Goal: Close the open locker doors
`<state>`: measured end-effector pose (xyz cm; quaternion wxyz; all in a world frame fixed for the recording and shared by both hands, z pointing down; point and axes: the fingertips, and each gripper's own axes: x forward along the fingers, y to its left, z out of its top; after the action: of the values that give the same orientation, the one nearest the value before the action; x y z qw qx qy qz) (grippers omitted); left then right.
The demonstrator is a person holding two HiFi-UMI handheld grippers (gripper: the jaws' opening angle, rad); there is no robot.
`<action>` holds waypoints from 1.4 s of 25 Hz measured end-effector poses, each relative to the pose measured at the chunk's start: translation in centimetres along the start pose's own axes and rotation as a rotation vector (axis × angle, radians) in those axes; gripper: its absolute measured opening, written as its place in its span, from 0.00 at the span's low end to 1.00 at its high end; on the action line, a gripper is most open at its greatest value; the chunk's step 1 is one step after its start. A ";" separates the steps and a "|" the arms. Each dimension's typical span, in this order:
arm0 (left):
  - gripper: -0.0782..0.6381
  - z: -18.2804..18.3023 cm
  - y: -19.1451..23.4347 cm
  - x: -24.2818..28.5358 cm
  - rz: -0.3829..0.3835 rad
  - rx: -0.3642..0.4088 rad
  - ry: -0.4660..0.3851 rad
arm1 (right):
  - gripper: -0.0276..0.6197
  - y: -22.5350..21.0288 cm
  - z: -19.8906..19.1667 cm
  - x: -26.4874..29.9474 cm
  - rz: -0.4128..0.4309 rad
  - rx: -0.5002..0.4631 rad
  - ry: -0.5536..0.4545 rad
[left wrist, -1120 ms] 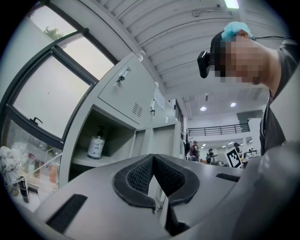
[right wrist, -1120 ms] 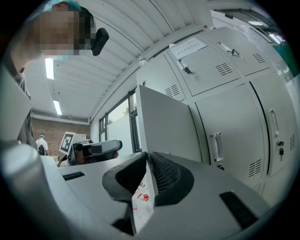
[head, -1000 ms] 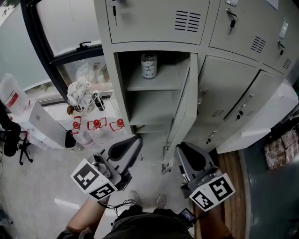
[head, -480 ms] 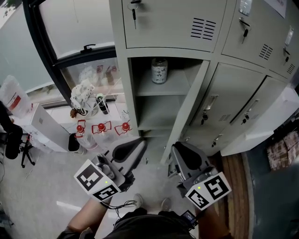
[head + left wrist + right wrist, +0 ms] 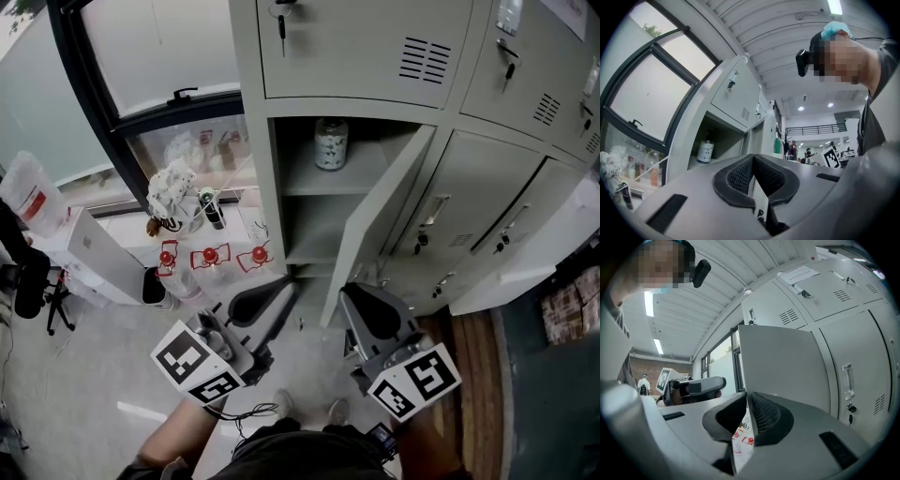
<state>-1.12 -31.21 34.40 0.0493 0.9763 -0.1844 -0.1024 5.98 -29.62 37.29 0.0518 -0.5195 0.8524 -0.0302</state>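
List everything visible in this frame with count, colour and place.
Locker bank: one, pale grey, ahead.
Open door: one, pale grey, swung out from the lower left compartment.
Bottle: one, white label, upper shelf inside the open locker.
Red-topped items: three, floor left of the lockers.
Window frame: one, black, far left.
Left gripper: grey, jaws together, empty, before the opening.
Right gripper: grey, jaws together, empty, by the door's lower edge.

R hand-held gripper (image 5: 746, 398) jaws together; open locker door (image 5: 783, 366) ahead.
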 end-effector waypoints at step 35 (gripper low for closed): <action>0.12 1.1 7.8 -1.7 0.062 -0.005 -0.034 | 0.07 0.2 -0.7 9.3 0.035 -0.028 0.034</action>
<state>-5.66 -37.85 34.69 0.0519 0.9680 -0.2151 -0.1181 1.48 -37.78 37.42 0.0307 -0.5046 0.8624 -0.0263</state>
